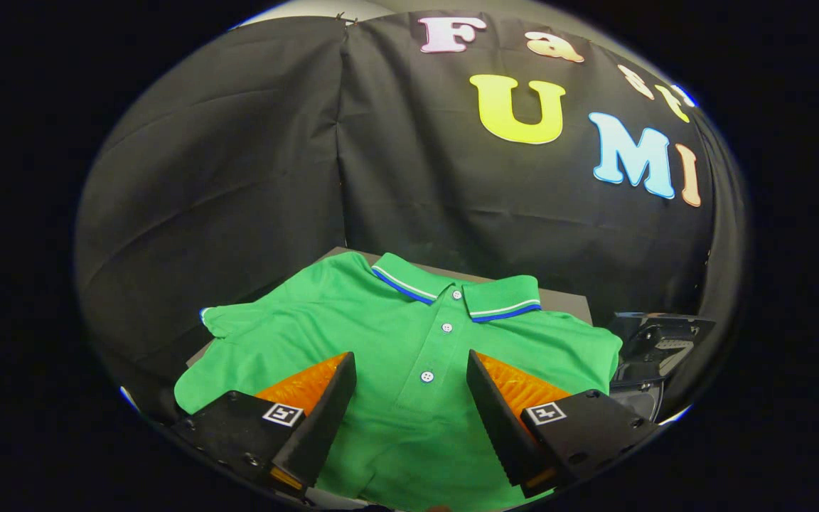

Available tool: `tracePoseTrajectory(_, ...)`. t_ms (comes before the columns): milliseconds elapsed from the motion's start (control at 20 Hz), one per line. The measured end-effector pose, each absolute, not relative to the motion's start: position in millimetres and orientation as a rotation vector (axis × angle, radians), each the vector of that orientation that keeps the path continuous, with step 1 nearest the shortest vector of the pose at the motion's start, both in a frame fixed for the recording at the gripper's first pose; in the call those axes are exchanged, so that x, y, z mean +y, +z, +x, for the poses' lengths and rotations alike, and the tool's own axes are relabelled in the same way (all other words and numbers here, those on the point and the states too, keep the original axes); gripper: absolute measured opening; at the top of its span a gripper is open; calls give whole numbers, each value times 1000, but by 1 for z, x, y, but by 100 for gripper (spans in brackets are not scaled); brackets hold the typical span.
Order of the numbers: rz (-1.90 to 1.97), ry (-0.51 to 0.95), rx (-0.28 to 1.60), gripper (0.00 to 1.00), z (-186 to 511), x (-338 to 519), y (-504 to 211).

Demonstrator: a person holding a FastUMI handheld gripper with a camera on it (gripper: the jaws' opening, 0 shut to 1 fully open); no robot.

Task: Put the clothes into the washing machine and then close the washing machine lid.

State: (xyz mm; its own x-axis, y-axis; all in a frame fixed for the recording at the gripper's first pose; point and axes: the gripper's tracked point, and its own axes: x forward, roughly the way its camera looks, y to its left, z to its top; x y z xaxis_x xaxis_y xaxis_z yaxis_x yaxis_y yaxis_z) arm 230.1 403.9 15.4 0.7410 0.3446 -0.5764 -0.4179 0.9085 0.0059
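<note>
While the gripper hangs spread over the shirt, its placket runs straight ahead between the fingers, collar farthest, and the dark shape beside it is perhaps the washer.

One green polo shirt, spread flat on one table. On that shirt: one collar, trimmed with two stripes, and three white buttons down the placket. One short sleeve seen at the left. One dark machine part at the right, just beside the shirt's right shoulder. One claw near, with two fingers spread wide apart above the shirt's chest, each carrying one square marker.
</note>
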Motion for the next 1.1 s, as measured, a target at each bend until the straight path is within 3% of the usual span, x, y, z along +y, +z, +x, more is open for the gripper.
tracePoseTrajectory(400,-162,460,711,95,228,408,0)
tracePoseTrajectory(700,-146,492,744,58,228,409,0)
tracePoseTrajectory(800,-106,477,742,10,231,411,-9)
tracePoseTrajectory(900,-80,465,732,10,232,415,-7)
tracePoseTrajectory(950,-87,475,719,2,230,410,-1)
tracePoseTrajectory(1100,8,484,686,2,226,410,5)
